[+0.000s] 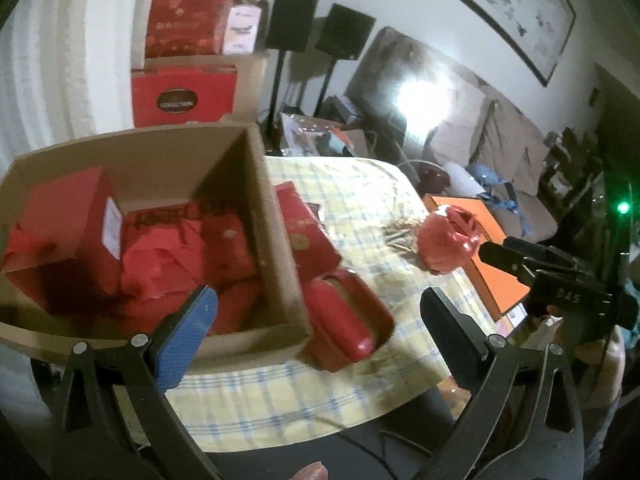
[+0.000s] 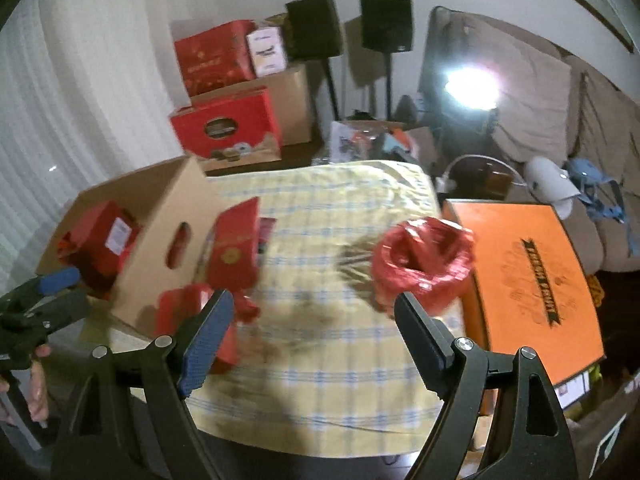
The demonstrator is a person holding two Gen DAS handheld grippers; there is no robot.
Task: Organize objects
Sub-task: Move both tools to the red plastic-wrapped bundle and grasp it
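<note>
An open cardboard box (image 1: 276, 240) (image 2: 160, 216) holds several red packages on the left of a yellow checked tablecloth (image 1: 360, 196) (image 2: 332, 216). A flat red box (image 1: 306, 232) (image 2: 236, 248) leans on its right wall. A red oblong case (image 1: 344, 314) (image 2: 188, 312) lies in front of that. A crumpled red plastic bag (image 1: 448, 236) (image 2: 424, 264) sits near the right edge. My left gripper (image 1: 316, 308) is open and empty above the case and the box's near corner. My right gripper (image 2: 312, 312) is open and empty, between the case and the bag.
A large orange box (image 2: 528, 276) (image 1: 488, 256) lies along the table's right side. Red gift cartons (image 2: 228, 128) and cardboard boxes are stacked behind the table, with two black speakers on stands (image 2: 386, 24). A sofa (image 2: 560, 92) and a bright lamp glare are at the right.
</note>
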